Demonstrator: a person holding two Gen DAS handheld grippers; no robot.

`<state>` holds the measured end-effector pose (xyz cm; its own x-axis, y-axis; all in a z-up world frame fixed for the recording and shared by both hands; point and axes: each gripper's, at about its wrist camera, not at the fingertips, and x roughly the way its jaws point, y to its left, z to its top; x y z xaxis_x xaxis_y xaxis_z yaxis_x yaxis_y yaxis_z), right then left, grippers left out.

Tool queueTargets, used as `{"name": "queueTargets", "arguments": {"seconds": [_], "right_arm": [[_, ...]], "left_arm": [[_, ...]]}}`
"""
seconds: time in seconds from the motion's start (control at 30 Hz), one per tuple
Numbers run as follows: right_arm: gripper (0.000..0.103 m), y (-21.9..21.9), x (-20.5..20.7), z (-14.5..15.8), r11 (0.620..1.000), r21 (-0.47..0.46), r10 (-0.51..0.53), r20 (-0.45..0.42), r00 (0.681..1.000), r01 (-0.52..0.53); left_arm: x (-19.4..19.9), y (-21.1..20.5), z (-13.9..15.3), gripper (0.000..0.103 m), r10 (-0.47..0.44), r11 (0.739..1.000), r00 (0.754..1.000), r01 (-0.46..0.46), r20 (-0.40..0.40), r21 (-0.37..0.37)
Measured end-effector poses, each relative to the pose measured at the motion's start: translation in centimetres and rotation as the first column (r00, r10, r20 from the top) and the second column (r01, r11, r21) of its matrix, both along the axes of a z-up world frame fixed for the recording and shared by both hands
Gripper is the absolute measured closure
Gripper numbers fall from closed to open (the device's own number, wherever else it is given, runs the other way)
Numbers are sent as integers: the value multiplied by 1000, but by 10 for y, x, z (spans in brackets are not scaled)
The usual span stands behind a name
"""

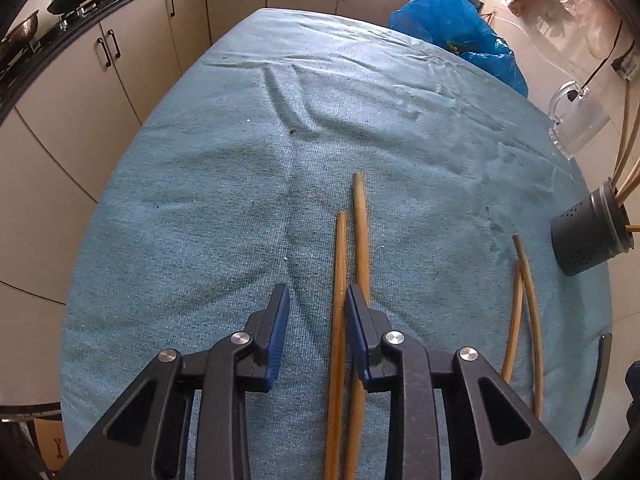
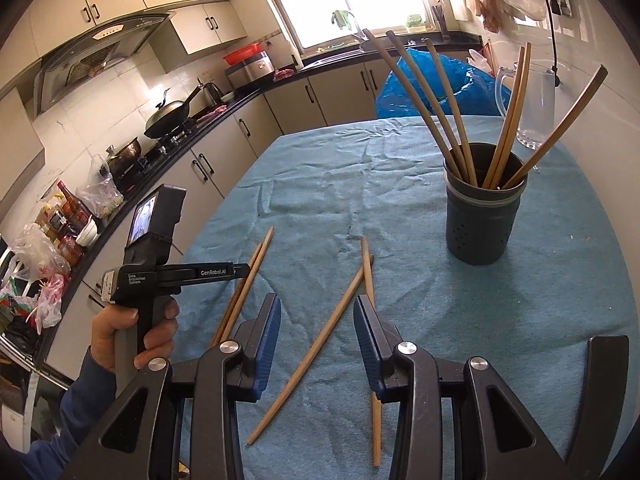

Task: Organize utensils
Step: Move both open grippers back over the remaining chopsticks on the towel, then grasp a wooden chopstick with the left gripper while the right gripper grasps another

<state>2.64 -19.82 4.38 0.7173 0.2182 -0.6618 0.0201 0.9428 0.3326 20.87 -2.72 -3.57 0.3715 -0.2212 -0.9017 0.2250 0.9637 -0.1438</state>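
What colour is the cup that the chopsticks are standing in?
Dark grey, dotted with small holes: the cup shows best in the right wrist view.

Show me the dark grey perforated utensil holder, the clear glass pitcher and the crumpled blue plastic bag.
Dark grey perforated utensil holder [image 2: 482,226]: right wrist view, on its side wall.
Clear glass pitcher [image 1: 582,122]: left wrist view, on its body beside the handle.
Crumpled blue plastic bag [image 1: 448,20]: left wrist view, on its upper bulge.

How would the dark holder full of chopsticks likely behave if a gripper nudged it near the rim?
The holder is tall and narrow, so it may tip. Long chopsticks leaning outward probably make it top-heavy. The wrinkled cloth likely resists sliding.
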Motion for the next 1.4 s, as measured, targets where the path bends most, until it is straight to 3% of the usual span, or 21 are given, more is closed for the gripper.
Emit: {"name": "queueTargets", "arguments": {"seconds": [0.07,0.23,0.43,0.6,0.83,1.07,1.2,1.3,1.4], "right_arm": [[62,1,1,-1,1000,1,-1,-5,1000,1],[62,3,12,-5,999,33,1,-54,999,1],[62,9,38,-23,996,84,11,-144,990,1],[67,20,70,-59,994,112,14,-275,961,18],[73,11,107,-90,995,18,-84,-400,913,99],[78,12,152,-87,992,-99,-114,-391,913,81],[92,25,171,-86,982,-188,-88,-406,909,12],[94,33,176,-85,979,-201,-50,-402,914,-35],[95,32,169,-79,994,-101,12,-365,931,-52]], "left_arm": [[2,-2,0,76,2,1000,1000,-2,4,17],[8,2,-1,96,57,996,998,-59,34,66],[2,18,-3,95,55,998,996,-55,74,3],[0,21,-4,95,37,999,995,-36,92,-15],[-2,22,-5,95,31,999,994,-29,103,-19],[-1,19,-4,95,32,999,995,-32,98,-6],[3,15,-4,95,32,999,996,-34,82,16],[6,10,-3,97,25,999,996,-28,81,40],[7,10,-3,97,28,999,997,-30,76,32]]}}
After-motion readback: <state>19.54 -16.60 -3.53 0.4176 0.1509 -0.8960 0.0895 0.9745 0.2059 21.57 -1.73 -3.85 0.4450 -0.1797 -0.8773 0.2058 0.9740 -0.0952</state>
